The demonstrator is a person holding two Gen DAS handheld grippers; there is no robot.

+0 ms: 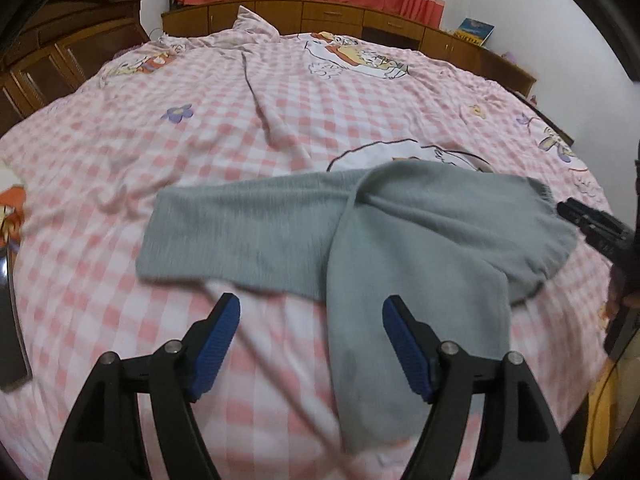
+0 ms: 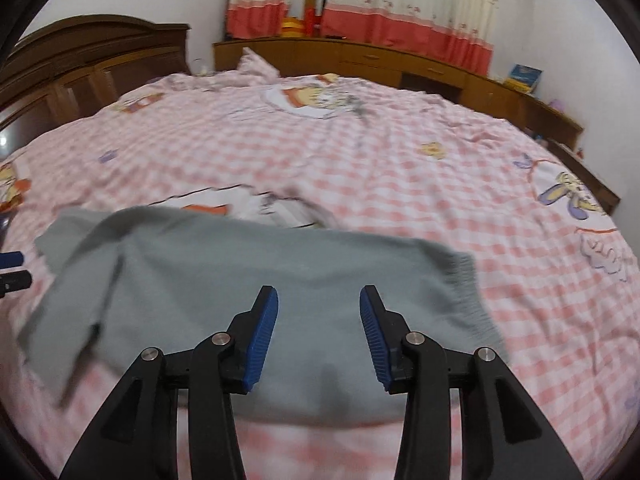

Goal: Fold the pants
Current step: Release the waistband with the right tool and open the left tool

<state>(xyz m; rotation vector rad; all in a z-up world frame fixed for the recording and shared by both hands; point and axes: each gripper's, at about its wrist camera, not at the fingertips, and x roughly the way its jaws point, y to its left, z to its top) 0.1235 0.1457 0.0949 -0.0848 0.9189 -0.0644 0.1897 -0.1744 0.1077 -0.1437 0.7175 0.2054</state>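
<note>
Grey pants (image 1: 360, 232) lie on the pink checked bedsheet (image 1: 200, 128), one leg stretched out to the left and the other running toward the camera. My left gripper (image 1: 312, 308) is open just in front of the pants' near edge, with nothing between its blue pads. In the right wrist view the pants (image 2: 240, 272) spread under my right gripper (image 2: 319, 300), which is open above the cloth without pinching it. The frayed hem (image 2: 472, 292) lies to its right. Each gripper shows at the other view's edge: the right gripper (image 1: 588, 220) and the left gripper (image 2: 12, 268).
The bed (image 2: 400, 184) fills both views. A dark wooden headboard (image 1: 60, 52) stands at the left and low wooden cabinets (image 1: 360, 20) run along the back under red and cream curtains (image 2: 400, 20). A dark flat object (image 1: 10, 320) lies at the bed's left edge.
</note>
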